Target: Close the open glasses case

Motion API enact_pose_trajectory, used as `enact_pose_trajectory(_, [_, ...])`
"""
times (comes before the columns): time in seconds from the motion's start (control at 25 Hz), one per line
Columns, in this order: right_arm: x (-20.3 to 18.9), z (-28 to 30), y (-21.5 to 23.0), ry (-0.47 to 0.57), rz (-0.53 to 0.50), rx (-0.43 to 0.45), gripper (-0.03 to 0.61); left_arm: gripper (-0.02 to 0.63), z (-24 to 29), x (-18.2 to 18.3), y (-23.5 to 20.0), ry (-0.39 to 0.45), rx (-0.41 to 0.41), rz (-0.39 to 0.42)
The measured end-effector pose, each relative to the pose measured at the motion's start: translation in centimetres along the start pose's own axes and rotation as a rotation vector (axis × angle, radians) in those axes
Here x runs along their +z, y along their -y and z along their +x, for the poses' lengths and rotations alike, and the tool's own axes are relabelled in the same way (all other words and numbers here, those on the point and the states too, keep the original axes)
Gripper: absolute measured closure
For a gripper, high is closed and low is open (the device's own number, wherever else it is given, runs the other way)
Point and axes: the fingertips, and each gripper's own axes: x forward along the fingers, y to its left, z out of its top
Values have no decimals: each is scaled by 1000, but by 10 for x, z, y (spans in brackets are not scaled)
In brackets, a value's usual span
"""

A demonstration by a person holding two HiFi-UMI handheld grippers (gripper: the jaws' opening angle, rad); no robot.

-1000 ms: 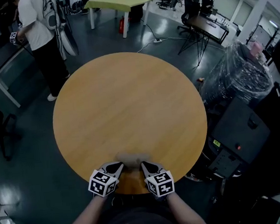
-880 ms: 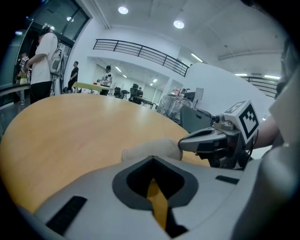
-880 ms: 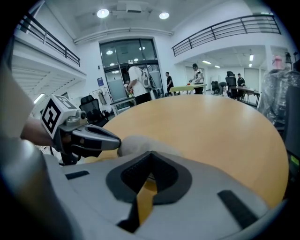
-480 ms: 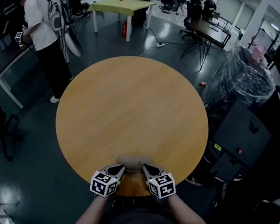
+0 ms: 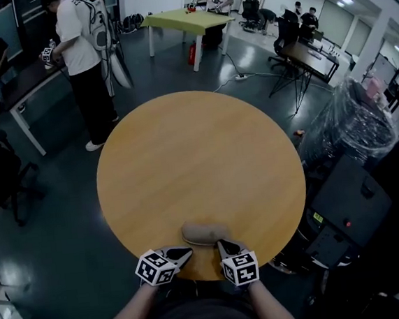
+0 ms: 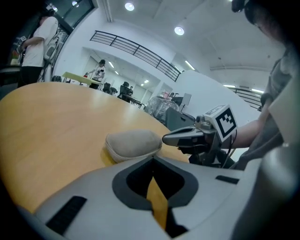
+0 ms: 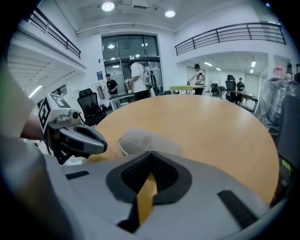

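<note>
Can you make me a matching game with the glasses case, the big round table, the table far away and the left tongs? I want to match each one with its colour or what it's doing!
Things:
1. glasses case
2. round table
3. far table
4. left tongs

Match with:
A. yellow-green
B. shut, holding nothing
C. light wooden brown
D. beige-grey, lying near the round table's near edge

Pairs: 1-D, 2-C, 3-A, 4-B.

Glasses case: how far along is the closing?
Done, apparently: the glasses case lies shut on the table, lid down to its seam. In hand: nothing; the left gripper and right gripper are shut and empty beside it. Left: likely only pulling the grippers away.
</note>
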Motion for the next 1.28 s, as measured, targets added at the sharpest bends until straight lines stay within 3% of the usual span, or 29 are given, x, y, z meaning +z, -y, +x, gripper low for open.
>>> enact_pose_trajectory(0.32, [-13, -27, -19, 49, 99, -89, 589, 606, -39, -14, -4, 25, 27, 31])
enact_pose_trajectory(0.44, [-30, -49, -25, 50, 131, -131, 589, 606, -43, -28, -9, 14, 60, 62])
enact_pose_trajectory(0.68, [-58, -77, -41, 58, 228, -176, 589, 606, -61, -38, -8, 20, 49, 60])
enact_pose_trajectory(0.96, [-68, -87, -53, 62, 210, -144, 589, 606, -72, -48, 7, 4, 64, 87])
enact_pose_trajectory(1.28, [-73, -131, -45, 170, 231, -87, 589, 606, -79, -48, 60, 93, 131, 64])
